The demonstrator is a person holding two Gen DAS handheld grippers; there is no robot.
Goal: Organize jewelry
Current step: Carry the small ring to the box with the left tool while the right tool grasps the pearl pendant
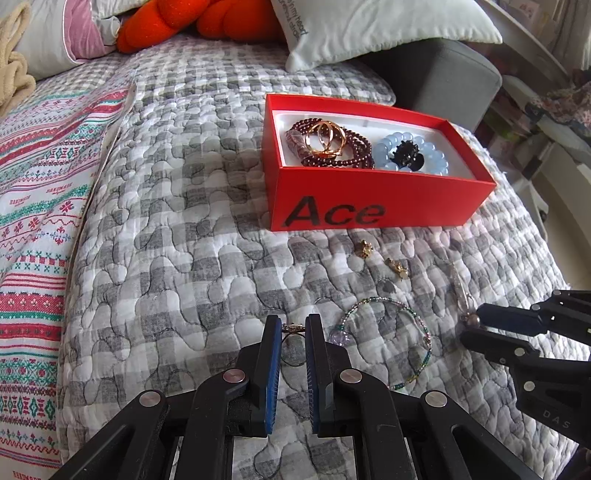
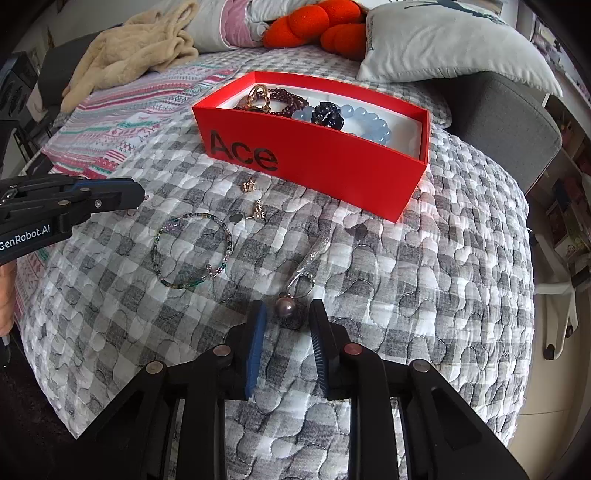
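A red "Ace" box (image 1: 369, 195) (image 2: 332, 166) sits on the quilt and holds dark red beads (image 1: 340, 151), gold rings (image 1: 327, 136), a blue bead bracelet (image 1: 428, 151) and a black piece (image 1: 406, 151). On the quilt lie two gold earrings (image 1: 364, 248) (image 1: 397, 267), a thin green bead bracelet (image 1: 388, 339) (image 2: 192, 251) and a pearl pendant necklace (image 2: 285, 305). My left gripper (image 1: 293, 328) has its jaws narrowly apart around a small ring (image 1: 293, 328). My right gripper (image 2: 286, 314) is open, the pearl between its fingertips.
The quilted grey-check bed cover (image 1: 184, 240) drops off at the right. A striped blanket (image 1: 37, 221) lies left. White pillows (image 1: 369, 29), an orange cushion (image 1: 192, 22) and a beige throw (image 2: 136, 48) lie at the back. A grey seat (image 2: 509, 122) stands behind the box.
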